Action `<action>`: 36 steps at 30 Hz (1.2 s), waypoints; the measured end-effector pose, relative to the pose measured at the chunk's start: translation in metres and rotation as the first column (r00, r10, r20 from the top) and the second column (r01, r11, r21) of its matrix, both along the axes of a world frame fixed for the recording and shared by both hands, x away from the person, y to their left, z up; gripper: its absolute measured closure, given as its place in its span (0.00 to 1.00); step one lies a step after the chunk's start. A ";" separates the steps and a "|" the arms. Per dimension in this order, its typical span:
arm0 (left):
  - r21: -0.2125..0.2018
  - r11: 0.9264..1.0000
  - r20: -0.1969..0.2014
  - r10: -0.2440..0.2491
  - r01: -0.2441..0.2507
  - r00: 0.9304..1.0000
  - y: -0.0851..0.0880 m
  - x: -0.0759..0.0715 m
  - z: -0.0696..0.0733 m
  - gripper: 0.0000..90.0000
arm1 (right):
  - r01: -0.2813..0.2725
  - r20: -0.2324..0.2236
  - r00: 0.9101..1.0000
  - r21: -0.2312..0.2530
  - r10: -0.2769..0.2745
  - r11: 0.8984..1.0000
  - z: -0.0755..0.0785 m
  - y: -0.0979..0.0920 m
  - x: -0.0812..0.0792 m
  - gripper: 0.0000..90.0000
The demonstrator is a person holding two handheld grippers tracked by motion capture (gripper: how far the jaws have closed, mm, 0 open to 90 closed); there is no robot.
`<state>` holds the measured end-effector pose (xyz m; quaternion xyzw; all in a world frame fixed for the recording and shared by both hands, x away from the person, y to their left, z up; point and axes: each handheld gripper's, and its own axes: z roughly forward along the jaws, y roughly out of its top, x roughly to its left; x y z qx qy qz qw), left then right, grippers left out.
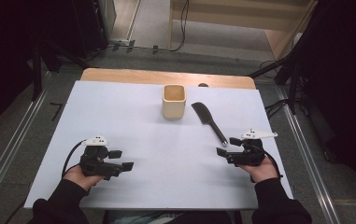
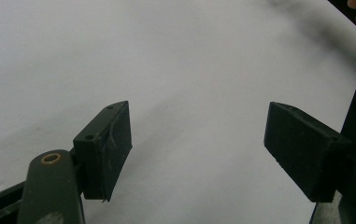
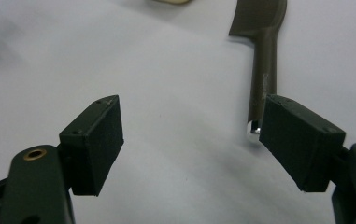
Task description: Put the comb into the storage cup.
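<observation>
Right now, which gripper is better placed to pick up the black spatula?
The right gripper. Its open jaws sit right beside the spatula handle's near end, as the right gripper view shows. The left gripper, also open, rests across the white table, with bare surface ahead.

a lab-style recording bay: a wooden table [image 1: 166, 74] covered by a white sheet [image 1: 133, 116] stands on grey carpet, with metal floor rails [image 1: 7, 154] at 9 and 3 o'clock, black curtains [image 1: 3, 56] on both sides, and loose cables [image 1: 181, 28] at 12 o'clock.
</observation>
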<state>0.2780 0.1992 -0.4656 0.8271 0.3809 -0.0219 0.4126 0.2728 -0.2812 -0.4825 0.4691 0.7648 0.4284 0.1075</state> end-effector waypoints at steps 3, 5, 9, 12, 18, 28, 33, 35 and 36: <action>0.002 1.000 0.002 -0.002 0.002 1.000 0.000 0.000 0.000 0.27 | 0.011 0.002 1.000 -0.003 -0.011 1.000 0.000 -0.001 0.004 0.21; 0.004 1.000 0.002 -0.002 0.002 1.000 0.000 0.000 0.000 0.26 | 0.017 -0.001 1.000 -0.011 -0.017 1.000 -0.002 -0.001 0.006 0.21; 0.002 1.000 0.002 -0.001 0.001 1.000 0.000 0.000 0.000 0.27 | 0.028 0.001 1.000 -0.006 -0.028 1.000 -0.003 -0.001 0.011 0.21; 0.004 1.000 0.003 -0.001 0.001 1.000 0.000 0.000 0.000 0.27 | 0.045 0.004 0.999 -0.003 -0.045 0.999 -0.004 0.000 0.018 0.20; 0.001 1.000 0.001 0.002 -0.002 1.000 0.000 0.000 0.000 0.27 | 0.080 0.009 0.997 -0.023 -0.079 0.997 -0.006 -0.002 0.035 0.20; 0.002 1.000 0.004 0.001 -0.001 1.000 0.001 0.000 0.000 0.27 | 0.139 0.015 0.990 -0.031 -0.138 0.990 -0.008 -0.005 0.053 0.21; 0.002 1.000 0.004 0.001 -0.001 1.000 0.000 0.000 0.000 0.27 | 0.159 0.011 0.987 -0.029 -0.159 0.987 -0.010 -0.005 0.057 0.22; 0.002 1.000 0.004 0.002 -0.002 1.000 0.000 0.000 0.000 0.27 | 0.166 0.015 0.986 -0.036 -0.166 0.985 -0.011 -0.005 0.058 0.22; 0.002 1.000 0.005 0.002 -0.002 1.000 0.000 0.000 0.000 0.27 | 0.168 0.015 0.986 -0.037 -0.168 0.985 -0.011 -0.005 0.058 0.22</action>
